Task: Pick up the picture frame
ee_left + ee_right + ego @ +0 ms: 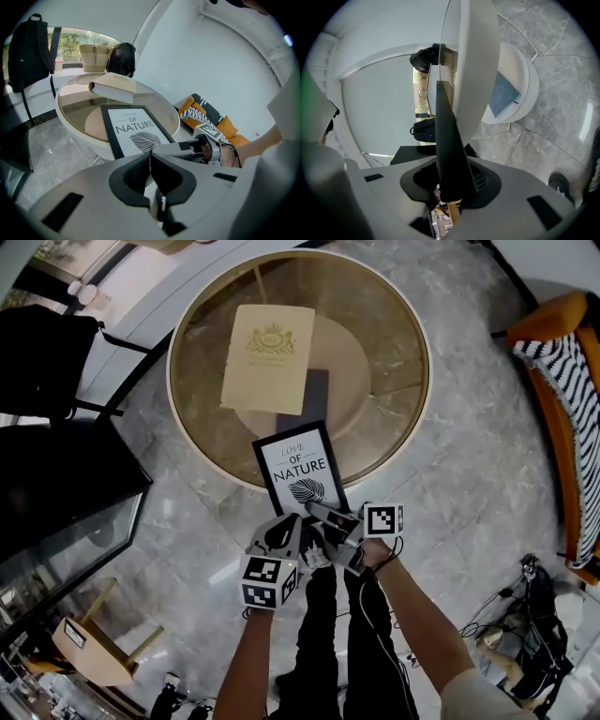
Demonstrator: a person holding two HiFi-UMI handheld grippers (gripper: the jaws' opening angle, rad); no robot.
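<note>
The picture frame [300, 470], black-edged with "LOVE OF NATURE" and a leaf print, lies over the near rim of the round glass-topped table [172, 362]. My right gripper [324, 513] is shut on the frame's near right edge. In the right gripper view the frame [447, 150] runs edge-on between the pads, filling the gap of the gripper [450, 187]. My left gripper [302, 538] hovers just below the frame's near edge, shut with nothing in it. The left gripper view shows its jaws [150, 165] meeting, with the frame [133, 129] and the right gripper [168, 148] beyond.
A cream book [269, 357] and a dark flat tablet [315, 395] lie on the table behind the frame. An orange chair with a striped cushion [562, 381] stands at right. A black cabinet [56, 484], a backpack [28, 51] and a wooden stool [94, 652] are at left.
</note>
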